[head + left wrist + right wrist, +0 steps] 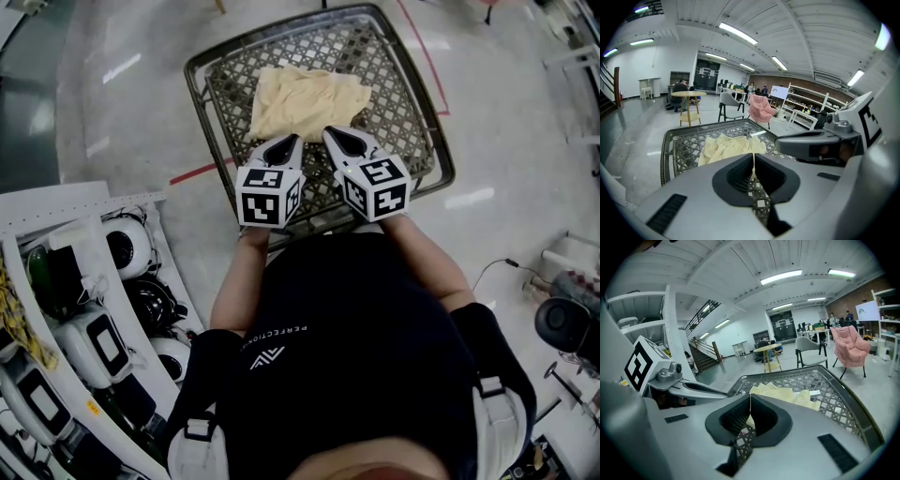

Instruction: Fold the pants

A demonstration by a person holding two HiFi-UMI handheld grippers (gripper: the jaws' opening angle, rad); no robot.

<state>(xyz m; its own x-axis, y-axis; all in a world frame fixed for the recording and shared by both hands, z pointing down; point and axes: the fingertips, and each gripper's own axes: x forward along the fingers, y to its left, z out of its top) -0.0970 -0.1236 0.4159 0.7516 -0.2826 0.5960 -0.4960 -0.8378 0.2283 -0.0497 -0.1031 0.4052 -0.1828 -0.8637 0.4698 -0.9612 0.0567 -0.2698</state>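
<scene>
Cream-yellow pants [300, 98] lie crumpled on a dark metal lattice table [202, 84]. My two grippers sit side by side at the pants' near edge. The left gripper [287, 142] has its jaws closed, and a thin sliver of cream cloth shows between them in the left gripper view [753, 157]. The right gripper [336, 134] is closed the same way, with cloth at its tips [750, 397]. The rest of the pants [726, 145] [787, 394] spreads out beyond the jaws. Each gripper view shows the other gripper alongside.
The table's raised rim [668, 140] [853, 399] runs round the lattice top. A white rack of helmets and devices [94, 319] stands at my left. A red tape line [197, 173] crosses the floor. A pink-draped chair [851, 345] and a round wooden table [688, 96] stand beyond.
</scene>
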